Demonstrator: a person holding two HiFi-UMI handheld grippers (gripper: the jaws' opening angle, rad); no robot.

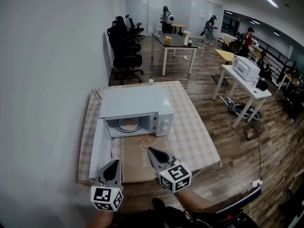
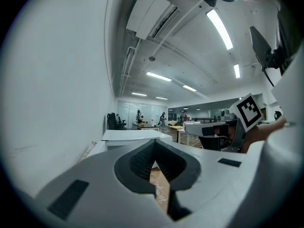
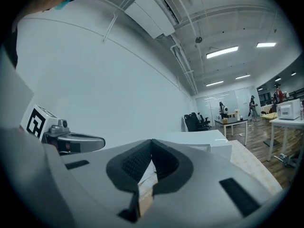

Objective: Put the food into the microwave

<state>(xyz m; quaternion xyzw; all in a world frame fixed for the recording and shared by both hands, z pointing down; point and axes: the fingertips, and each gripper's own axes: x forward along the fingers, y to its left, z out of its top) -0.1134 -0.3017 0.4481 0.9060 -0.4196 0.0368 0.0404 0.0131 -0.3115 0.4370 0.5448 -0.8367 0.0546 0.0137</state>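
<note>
A white microwave [image 1: 137, 106] stands on a table with a checked cloth [image 1: 192, 127]. Its door [image 1: 98, 150] hangs open to the left. Inside the cavity lies a plate with brownish food [image 1: 127, 124]. Both grippers hover in front of the opening, above a brown cardboard sheet [image 1: 135, 158]. My left gripper [image 1: 115, 162] is at the lower left, near the door, and is shut with nothing in it. My right gripper [image 1: 150, 150] is beside it to the right, also shut and empty. The left gripper view shows the closed tips [image 2: 154, 142] pointing at the microwave [image 2: 128, 135]; in the right gripper view the tips [image 3: 152, 142] do the same [image 3: 199, 138].
A small white cup [image 1: 151, 81] sits behind the microwave at the table's far edge. A white wall runs along the left. Black office chairs [image 1: 124, 46], a dark desk [image 1: 175, 41] and a white table with another microwave [image 1: 245, 68] stand farther off, with people at the back.
</note>
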